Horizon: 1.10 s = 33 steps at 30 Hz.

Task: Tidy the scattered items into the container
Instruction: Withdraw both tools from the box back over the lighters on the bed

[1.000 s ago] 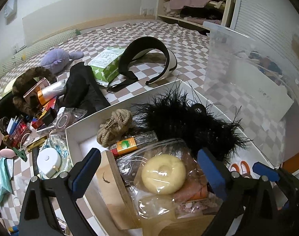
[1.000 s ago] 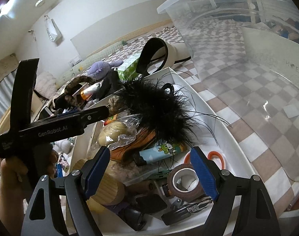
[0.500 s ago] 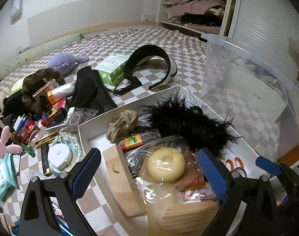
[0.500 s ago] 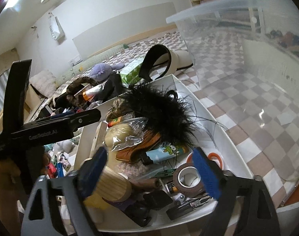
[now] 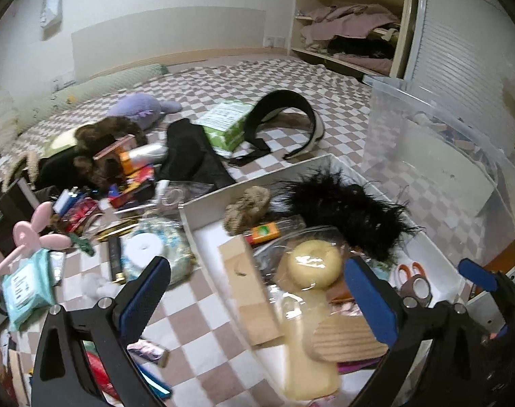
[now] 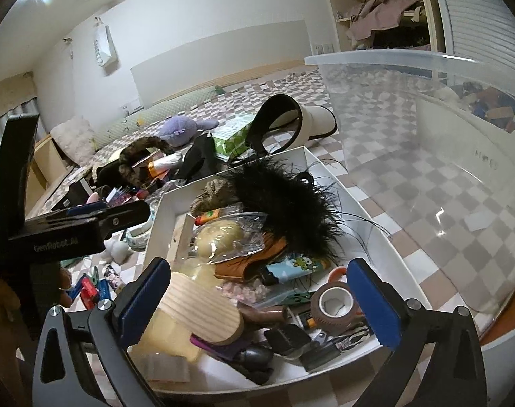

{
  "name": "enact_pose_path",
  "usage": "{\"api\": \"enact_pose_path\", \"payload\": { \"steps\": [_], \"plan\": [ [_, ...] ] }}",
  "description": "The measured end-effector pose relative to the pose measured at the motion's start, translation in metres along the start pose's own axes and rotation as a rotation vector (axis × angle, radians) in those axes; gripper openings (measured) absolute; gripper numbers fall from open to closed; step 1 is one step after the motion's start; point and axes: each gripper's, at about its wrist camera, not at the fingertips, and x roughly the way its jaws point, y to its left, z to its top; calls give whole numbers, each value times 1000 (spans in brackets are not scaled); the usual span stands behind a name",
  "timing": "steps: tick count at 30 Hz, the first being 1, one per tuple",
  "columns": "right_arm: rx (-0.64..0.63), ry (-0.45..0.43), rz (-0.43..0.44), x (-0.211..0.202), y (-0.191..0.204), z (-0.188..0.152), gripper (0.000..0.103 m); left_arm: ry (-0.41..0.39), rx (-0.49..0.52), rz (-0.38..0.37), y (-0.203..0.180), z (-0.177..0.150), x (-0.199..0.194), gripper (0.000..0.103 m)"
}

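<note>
1. Over the white container (image 5: 328, 166), both grippers hang with nothing in them: the left gripper (image 5: 257, 302) has its blue pads wide apart, and the right gripper (image 6: 257, 300) is spread just as wide above the near end of the box.

2. Inside the container lie the things already tidied: a black feather piece (image 6: 284, 200) at 12 o'clock in the right wrist view, a bagged yellow bun (image 6: 220, 235) toward 10 o'clock of centre, a roll of brown tape (image 6: 335, 305) at 4 o'clock, and a wooden block (image 6: 199, 308) near the left pad. They are heaped loosely, which suggests dropping rather than arranging.

3. Scattered items remain on the checkered bed (image 5: 291, 78), outside the box wall. From the left wrist view, a pack of wipes (image 5: 28, 285) sits at 9 o'clock, a pink bunny clip (image 5: 30, 237) just above it, a white round case (image 5: 144, 244) close beside the container's left wall, and a green tissue pack (image 5: 223, 125) with a black visor (image 5: 284, 118) at 12 o'clock.

4. Judging by its aim, the left gripper straddles the box wall, its left pad over the bed, likely because the nearest clutter lies at its 9 to 10 o'clock.

5. A clear plastic bin (image 6: 427, 118) stands at 2 o'clock, just beside the container, limiting approach from that side.

6. The task looks partly done; the pile at left is still large.
</note>
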Motion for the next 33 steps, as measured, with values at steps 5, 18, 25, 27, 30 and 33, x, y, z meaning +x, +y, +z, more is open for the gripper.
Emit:
{"api": "enact_pose_path", "payload": {
  "steps": [5,18,25,27,30,33],
  "plan": [
    [-5,-14,-8,-6,10,1,103,-29,-8,32,16,-6,-17,103],
    [-38,-57,47,-18,60,5,103,-95,-59,121,76,-31,-65,103],
    [-70,-61,85,-20,96,4,103,-117,-141,189,117,-47,-94,103],
    [-78,-74,101,-22,107,1,103,-114,-180,187,130,-52,-102,103],
    [-96,-85,124,-23,124,-3,103,-124,-227,193,146,-59,-115,103],
    [-139,-72,141,-21,146,-9,103,-141,-218,221,155,-67,-128,103]
  ]
}}
